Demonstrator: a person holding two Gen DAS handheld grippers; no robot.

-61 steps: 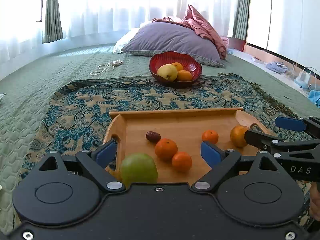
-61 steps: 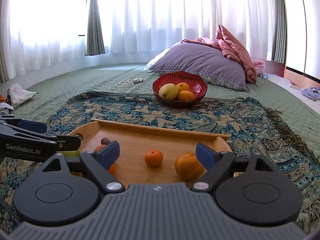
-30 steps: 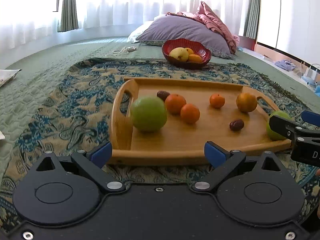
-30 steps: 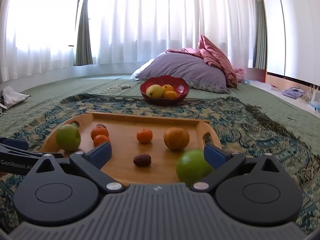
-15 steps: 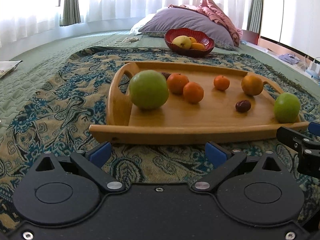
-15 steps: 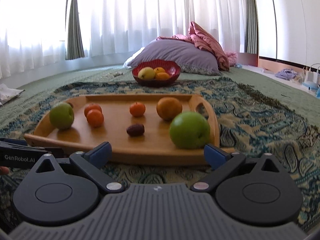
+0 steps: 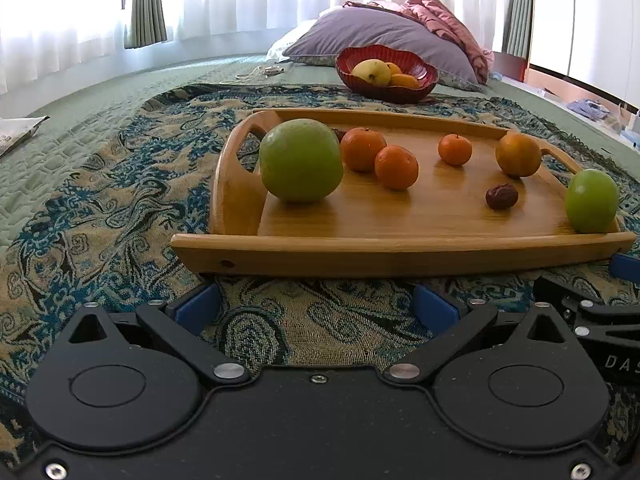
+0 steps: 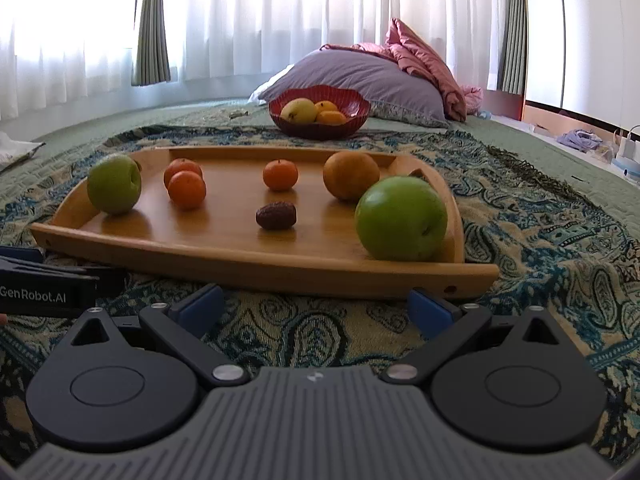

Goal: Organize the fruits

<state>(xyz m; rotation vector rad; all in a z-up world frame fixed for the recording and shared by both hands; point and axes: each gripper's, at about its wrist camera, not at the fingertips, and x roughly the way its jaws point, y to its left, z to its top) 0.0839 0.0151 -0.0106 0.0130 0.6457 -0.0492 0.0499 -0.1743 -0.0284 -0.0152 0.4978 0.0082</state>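
Note:
A wooden tray lies on a patterned blanket. It holds two green apples, one at the left and one at the right, several oranges and a dark date. A red bowl with yellow and orange fruit stands behind the tray. My left gripper and right gripper are both open and empty, low over the blanket just in front of the tray.
The blanket covers a green quilted bed. A purple pillow and a pink cloth lie behind the bowl. A white cable lies at the back left. Curtains hang behind.
Both grippers have pulled back from over the tray and dropped low to the blanket. The tray and fruit now lie wholly ahead of the fingers.

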